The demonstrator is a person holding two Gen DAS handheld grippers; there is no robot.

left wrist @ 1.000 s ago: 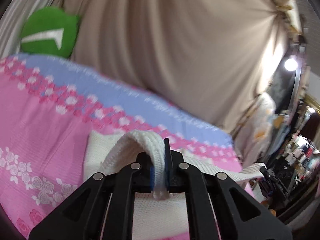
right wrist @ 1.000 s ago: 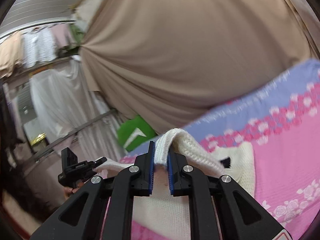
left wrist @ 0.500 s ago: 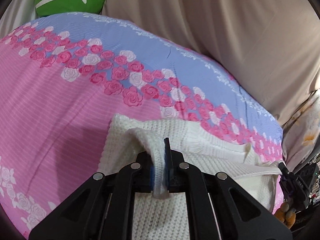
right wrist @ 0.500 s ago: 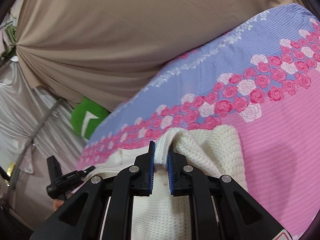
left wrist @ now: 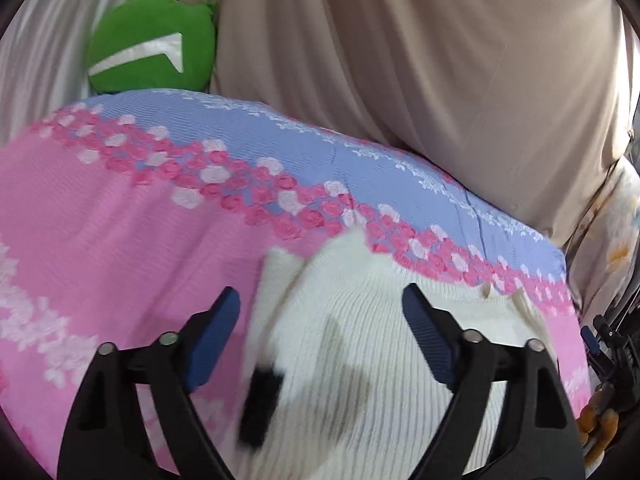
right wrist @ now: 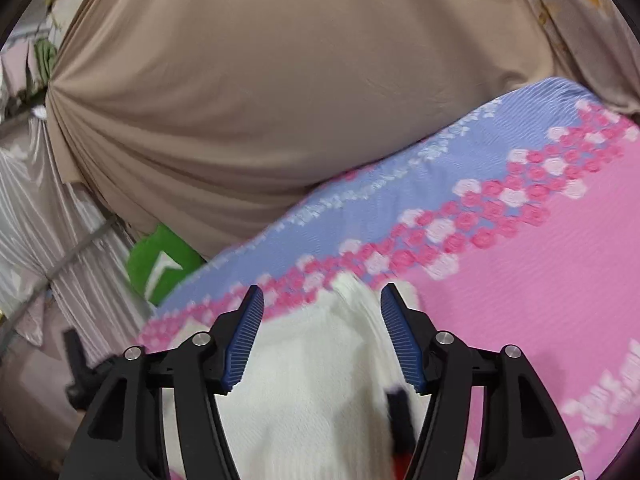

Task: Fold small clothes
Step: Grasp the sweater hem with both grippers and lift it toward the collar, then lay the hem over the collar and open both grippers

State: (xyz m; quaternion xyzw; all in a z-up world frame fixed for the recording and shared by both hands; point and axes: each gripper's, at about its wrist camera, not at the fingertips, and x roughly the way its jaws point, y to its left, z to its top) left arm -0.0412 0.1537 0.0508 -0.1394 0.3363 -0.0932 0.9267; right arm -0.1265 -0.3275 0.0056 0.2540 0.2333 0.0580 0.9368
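Hovering over white knit garment (left wrist: 360, 360) on pink floral bedspread (left wrist: 100, 240); garment fills lower centre of both wrist views, its far edge reaching the rose band where pink meets lilac.

Left tongs (left wrist: 320, 336): spread wide, blue pads well apart, nothing held; knit lies below and between them. Right tongs (right wrist: 322, 332): likewise parted, somewhat less widely, holding nothing; a raised ridge of knit (right wrist: 360, 300) stands in the gap, apparently free of both pads, though blur prevents certainty.

Handling, judged: light, soft, thick ribbed knit; slumps and bunches, holds no shape of its own. Not slippery, ribbing should grip well against ridged pads. Not fragile, but loops could snag or stretch under a hard pull. Best hold: a hem or folded edge, pinching all layers together at corners, not mid-panel.

Orientation: ribs run from lower frame toward upper frame in left view, slightly tilted right. Long axis cannot be fixed, since the near part is cut off by the frame. Dark patch (left wrist: 260, 400) at lower left of garment: blurred, identity unclear.

Green cushion (left wrist: 152, 44) at upper left, against beige curtain (left wrist: 440, 80) behind the bed.
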